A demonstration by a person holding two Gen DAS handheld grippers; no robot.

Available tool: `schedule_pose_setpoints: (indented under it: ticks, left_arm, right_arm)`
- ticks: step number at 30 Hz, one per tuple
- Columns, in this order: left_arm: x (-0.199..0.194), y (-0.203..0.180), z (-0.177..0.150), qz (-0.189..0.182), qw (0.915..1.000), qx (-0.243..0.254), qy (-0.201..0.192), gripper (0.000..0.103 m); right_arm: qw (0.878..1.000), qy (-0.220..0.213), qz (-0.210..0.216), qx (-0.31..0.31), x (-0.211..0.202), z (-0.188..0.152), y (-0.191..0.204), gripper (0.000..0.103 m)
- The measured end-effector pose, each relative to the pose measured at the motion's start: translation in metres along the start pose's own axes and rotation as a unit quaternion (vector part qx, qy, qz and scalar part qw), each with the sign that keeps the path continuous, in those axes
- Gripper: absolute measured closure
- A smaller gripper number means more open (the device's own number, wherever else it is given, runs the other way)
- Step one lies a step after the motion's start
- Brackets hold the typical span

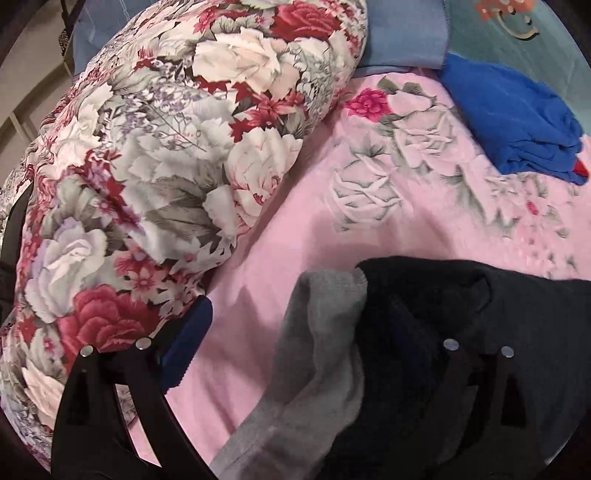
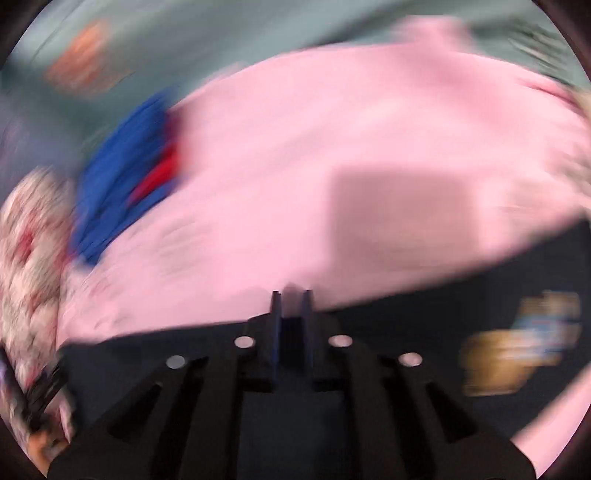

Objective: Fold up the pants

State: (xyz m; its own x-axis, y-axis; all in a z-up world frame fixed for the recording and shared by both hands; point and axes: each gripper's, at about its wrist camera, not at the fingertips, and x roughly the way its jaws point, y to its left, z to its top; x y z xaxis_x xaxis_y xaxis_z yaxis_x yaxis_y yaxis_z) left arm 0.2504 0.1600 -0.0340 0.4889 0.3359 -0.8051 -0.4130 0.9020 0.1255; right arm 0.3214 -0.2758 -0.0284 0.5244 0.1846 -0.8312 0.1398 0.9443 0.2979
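The dark navy pants [image 1: 461, 332] lie on the pink bed sheet [image 1: 295, 240], with a grey inner lining [image 1: 317, 350] turned out at their left edge. My left gripper [image 1: 295, 332] is open wide; its left finger [image 1: 188, 339] is over the sheet, and its right finger is dark against the pants. In the blurred right wrist view my right gripper [image 2: 291, 306] has its fingers close together on the dark pants [image 2: 369, 369], at their edge against the sheet [image 2: 332, 166]. The pants carry a yellow and blue print [image 2: 517, 343].
A rolled floral quilt [image 1: 147, 166] fills the left side of the bed. A blue garment with a red part [image 1: 517, 122] lies at the far right, also in the right wrist view [image 2: 122, 173]. Blue pillows [image 1: 402, 33] and a teal sheet [image 1: 517, 44] lie behind.
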Motion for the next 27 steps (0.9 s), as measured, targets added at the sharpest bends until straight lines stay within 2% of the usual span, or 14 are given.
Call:
schedule_pose_setpoints:
  ticks: [2,3,4,5,7,9,10,11,13,15,17,21,23,27]
  left_arm:
    - [-0.018,0.005,-0.003,-0.061,0.998,0.004,-0.02,0.009]
    - [-0.022,0.004,-0.004,-0.073,0.997,0.011,-0.024,0.009]
    - [-0.02,0.004,-0.006,-0.071,0.997,0.02,-0.022,0.009]
    - [-0.015,0.004,-0.006,-0.065,0.9975,0.023,-0.016,0.009]
    - [0.001,0.004,-0.005,-0.038,0.9991,0.019,-0.001,0.009]
    - [0.01,0.007,-0.004,-0.031,0.9995,0.008,0.007,0.009]
    - [0.01,0.008,-0.004,-0.04,0.9992,-0.005,0.007,0.009]
    - [0.009,0.007,-0.003,-0.049,0.9987,-0.012,0.004,0.009]
    - [0.009,0.006,-0.003,-0.057,0.9983,-0.011,-0.005,0.009]
    - [0.012,0.002,-0.003,-0.047,0.9988,0.008,-0.005,0.009]
    - [0.017,-0.001,-0.001,-0.047,0.9987,0.018,0.003,0.009]
    - [0.023,0.006,0.003,-0.075,0.9968,-0.015,0.022,0.008]
    - [0.025,0.007,0.004,-0.083,0.9959,-0.021,0.029,0.008]
    - [0.028,-0.002,0.015,-0.072,0.9973,0.006,0.013,0.011]
  right_arm:
    - [0.996,0.015,0.087,0.008,-0.027,-0.003,-0.046,0.083]
    - [0.997,0.023,0.077,-0.016,-0.037,-0.007,-0.064,0.077]
    - [0.999,0.024,0.029,-0.031,-0.043,-0.01,-0.082,0.064]
    - [0.999,0.027,0.001,-0.035,-0.046,-0.01,-0.099,0.065]
    - [1.0,0.017,0.004,0.008,-0.056,-0.003,-0.146,0.069]
    - [0.986,-0.049,-0.126,0.099,-0.077,0.006,-0.188,0.075]
    - [0.961,-0.086,-0.215,0.149,-0.092,0.006,-0.199,0.07]
    - [0.952,-0.113,-0.24,0.154,-0.1,0.006,-0.193,0.07]
    - [0.975,-0.122,-0.176,0.06,-0.095,0.009,-0.145,0.069]
    - [0.987,-0.089,-0.127,-0.033,-0.076,0.007,-0.087,0.051]
    - [0.987,-0.051,-0.068,-0.133,-0.057,-0.003,-0.027,0.033]
    - [0.961,-0.017,-0.004,-0.277,-0.027,-0.02,0.06,0.026]
    - [0.941,0.0,-0.006,-0.339,-0.007,-0.026,0.097,0.026]
    - [0.919,0.02,-0.024,-0.393,0.014,-0.024,0.115,0.026]
